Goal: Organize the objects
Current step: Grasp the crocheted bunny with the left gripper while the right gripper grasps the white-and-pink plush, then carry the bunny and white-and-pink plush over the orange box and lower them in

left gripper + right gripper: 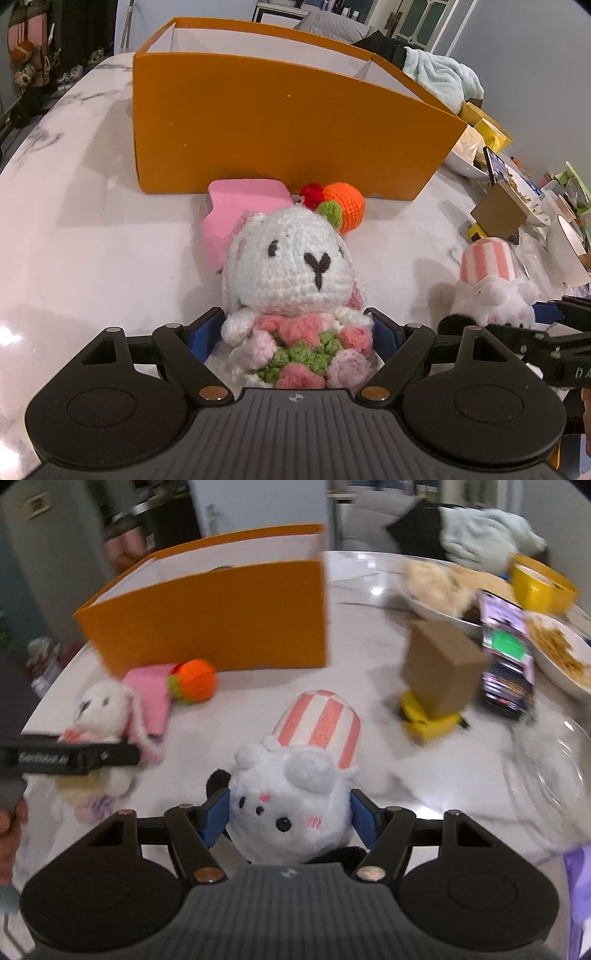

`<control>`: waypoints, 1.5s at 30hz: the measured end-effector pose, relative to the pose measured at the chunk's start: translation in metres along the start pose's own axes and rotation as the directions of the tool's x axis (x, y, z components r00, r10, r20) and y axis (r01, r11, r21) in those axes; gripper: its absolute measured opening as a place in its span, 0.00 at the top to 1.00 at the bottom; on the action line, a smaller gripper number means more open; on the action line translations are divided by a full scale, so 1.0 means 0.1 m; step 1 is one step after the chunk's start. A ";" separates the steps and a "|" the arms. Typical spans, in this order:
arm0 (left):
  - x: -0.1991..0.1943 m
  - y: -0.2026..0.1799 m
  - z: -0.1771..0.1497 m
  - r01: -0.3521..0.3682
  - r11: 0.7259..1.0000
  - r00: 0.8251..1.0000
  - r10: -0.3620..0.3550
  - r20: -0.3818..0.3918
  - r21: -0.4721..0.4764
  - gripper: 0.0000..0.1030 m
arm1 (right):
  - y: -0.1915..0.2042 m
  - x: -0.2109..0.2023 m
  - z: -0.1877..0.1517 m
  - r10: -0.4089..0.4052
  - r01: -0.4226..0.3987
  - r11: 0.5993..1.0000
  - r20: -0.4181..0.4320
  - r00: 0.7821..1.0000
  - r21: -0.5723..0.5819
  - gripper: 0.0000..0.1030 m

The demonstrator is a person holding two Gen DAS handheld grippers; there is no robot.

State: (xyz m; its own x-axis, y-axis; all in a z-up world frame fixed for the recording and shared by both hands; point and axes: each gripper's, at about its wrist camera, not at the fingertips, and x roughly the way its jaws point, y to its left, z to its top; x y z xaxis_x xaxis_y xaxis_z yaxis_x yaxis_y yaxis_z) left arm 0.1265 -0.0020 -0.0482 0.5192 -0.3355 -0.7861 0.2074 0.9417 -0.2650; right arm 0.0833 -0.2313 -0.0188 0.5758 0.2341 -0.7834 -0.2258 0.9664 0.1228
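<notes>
My left gripper (295, 332) is shut on a crocheted white bunny (295, 266) holding a pink and green bouquet; the bunny also shows in the right wrist view (103, 705). My right gripper (290, 818) is shut on a white plush animal (291, 797) with a pink-striped popcorn tub body, also visible in the left wrist view (487, 284). Behind the toys stands an open orange box (288, 129), also in the right wrist view (221, 620). A pink block (236, 206) and a crocheted orange fruit (347, 203) lie in front of the box.
On the marble table (92, 221), a brown cardboard box on a yellow base (439, 672), a phone (506, 653), plates of food (557, 650), a yellow bowl (539, 583) and a clear glass dish (554, 768) crowd the right side. A towel (439, 77) lies behind.
</notes>
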 end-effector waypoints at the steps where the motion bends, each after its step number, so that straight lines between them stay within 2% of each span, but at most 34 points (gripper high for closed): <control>1: -0.02 0.01 -0.01 -0.002 1.000 1.000 0.002 -0.005 0.004 0.07 | 0.03 0.00 0.00 0.016 -0.016 1.000 -0.008 1.000 -0.021 0.32; 5: -0.08 0.01 -0.07 -0.014 1.000 1.000 0.014 -0.026 0.024 0.07 | 0.16 0.01 -0.01 0.037 -0.040 0.992 -0.028 0.999 -0.123 0.32; 7: -0.10 0.01 -0.09 -0.014 0.999 0.999 0.015 -0.037 0.032 0.07 | 0.17 0.02 0.01 0.035 -0.039 0.990 -0.029 0.999 -0.138 0.29; 12: -0.11 0.04 -0.10 -0.005 1.000 0.999 0.005 -0.039 0.024 0.07 | 0.13 0.06 0.09 0.018 -0.020 0.997 -0.023 1.000 -0.075 0.24; 18: -0.10 0.01 -0.10 -0.021 0.999 0.999 0.022 -0.035 0.028 0.07 | 0.09 0.10 0.20 -0.003 0.004 0.999 -0.016 1.000 0.036 0.21; 23: -0.05 0.01 -0.12 -0.027 0.999 1.000 0.027 -0.008 0.040 0.07 | 0.16 0.23 0.21 -0.017 0.019 0.999 -0.037 0.999 0.033 0.22; 25: -0.05 0.01 -0.12 -0.025 0.999 1.000 0.025 0.000 0.047 0.10 | 0.21 0.27 0.19 -0.023 0.023 1.000 -0.039 0.999 0.018 0.23; 26: -0.07 0.01 -0.12 -0.013 0.999 1.000 0.012 0.004 0.040 0.18 | 0.23 0.27 0.19 -0.029 0.030 1.000 -0.033 0.999 0.009 0.24; 27: -0.09 0.02 -0.12 -0.007 1.000 1.000 0.007 0.009 0.029 0.21 | 0.24 0.27 0.19 -0.033 0.033 0.999 -0.029 0.999 0.006 0.25; 30: -0.12 0.04 -0.11 0.007 1.000 1.000 -0.008 0.016 0.019 0.26 | 0.22 0.25 0.19 -0.021 0.021 1.000 -0.023 1.000 0.011 0.27; 39: -0.29 0.17 -0.10 0.039 0.999 0.998 -0.038 0.042 -0.030 0.29 | 0.19 0.04 0.18 -0.009 0.008 1.000 0.012 1.000 0.025 0.27; 45: -0.53 0.16 0.04 0.032 0.999 0.995 -0.031 0.097 -0.012 0.29 | 0.21 -0.13 0.25 -0.006 0.005 1.000 0.051 0.999 0.016 0.27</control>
State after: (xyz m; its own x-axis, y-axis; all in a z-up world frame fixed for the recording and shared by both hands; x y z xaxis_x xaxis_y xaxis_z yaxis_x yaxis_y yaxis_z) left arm 0.1059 0.0310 -0.0083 0.5902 -0.3656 -0.7198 0.2143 0.9305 -0.2969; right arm 0.0914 -0.2116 0.0091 0.6162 0.2337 -0.7521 -0.2106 0.9691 0.1285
